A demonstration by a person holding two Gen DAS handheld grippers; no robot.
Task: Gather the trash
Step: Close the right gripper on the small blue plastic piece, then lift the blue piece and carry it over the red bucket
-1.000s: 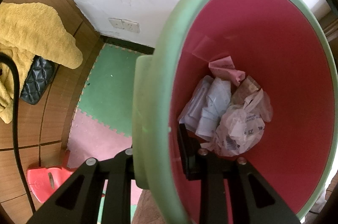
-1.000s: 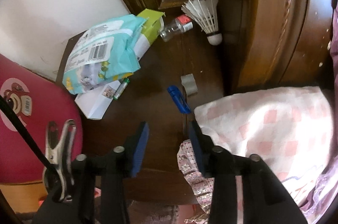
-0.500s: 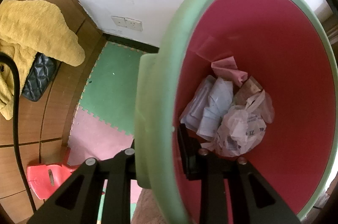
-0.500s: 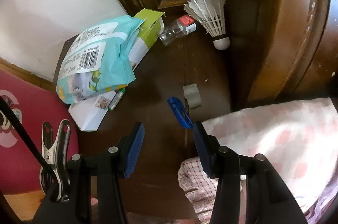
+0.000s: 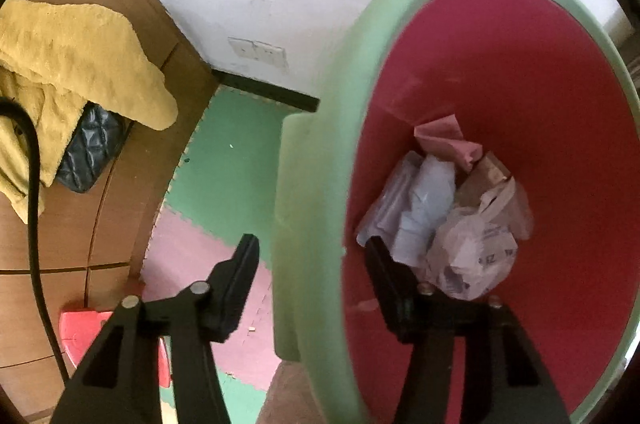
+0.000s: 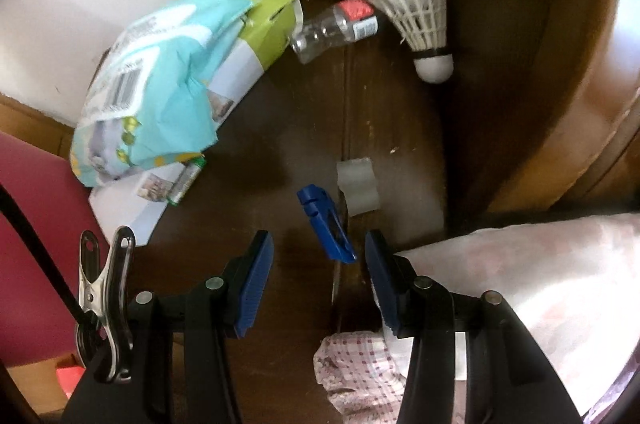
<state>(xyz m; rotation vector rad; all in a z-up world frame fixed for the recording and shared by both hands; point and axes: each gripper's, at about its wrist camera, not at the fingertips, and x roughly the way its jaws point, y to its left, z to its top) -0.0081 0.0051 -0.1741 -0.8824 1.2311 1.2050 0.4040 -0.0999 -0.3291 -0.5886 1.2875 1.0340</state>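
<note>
A bin with a green rim and a red inside holds crumpled paper and a plastic bag. My left gripper straddles that rim with its jaws opening; the outer finger stands clear of the rim. On a dark wooden top lie a teal wrapper, a green carton, a clear bottle, a shuttlecock, a battery, a grey scrap and a blue clip. My right gripper hangs open just above the clip, which lies between its fingertips.
A yellow towel and black quilted bag lie on wood at the left. Green and pink foam mats cover the floor. Pink checked cloth presses against my right finger. The bin's red side stands left of the wooden top.
My left jaws, shut on the bin's rim before, have spread apart. My right gripper has sunk toward the wooden top, and the blue clip now sits between its fingertips.
</note>
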